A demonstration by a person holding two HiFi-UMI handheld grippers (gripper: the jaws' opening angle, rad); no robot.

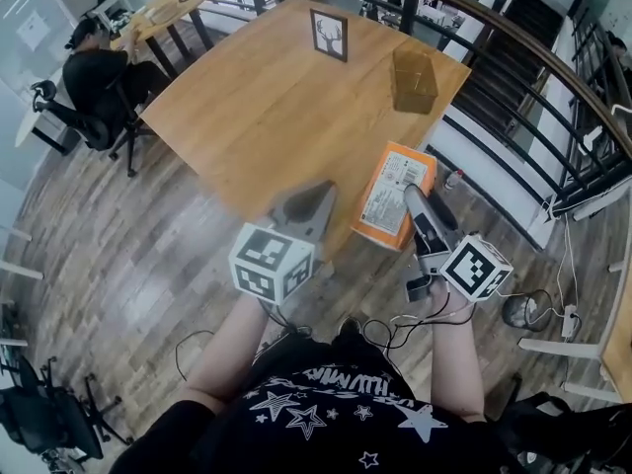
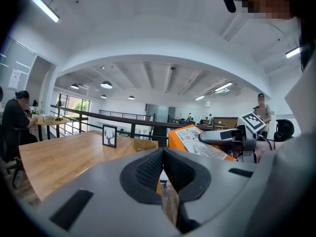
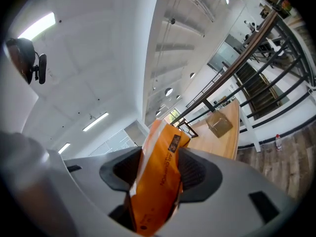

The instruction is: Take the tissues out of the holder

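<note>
The orange tissue pack (image 1: 383,205) is already out of the holder (image 1: 413,80). The right tool (image 3: 159,168) grips it above the near right edge of the counter (image 1: 267,107). Its long axis runs near to far, pointing to the holder, well apart on the far right. The left tool (image 2: 163,169), near on the left, is closed and empty.

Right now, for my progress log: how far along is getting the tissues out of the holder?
Done: the holder on the table looks empty, and the orange tissue pack is out of it. In hand: the right gripper clamps the pack in the air; the left gripper is shut and empty. Left: probably only setting the pack down.
</note>
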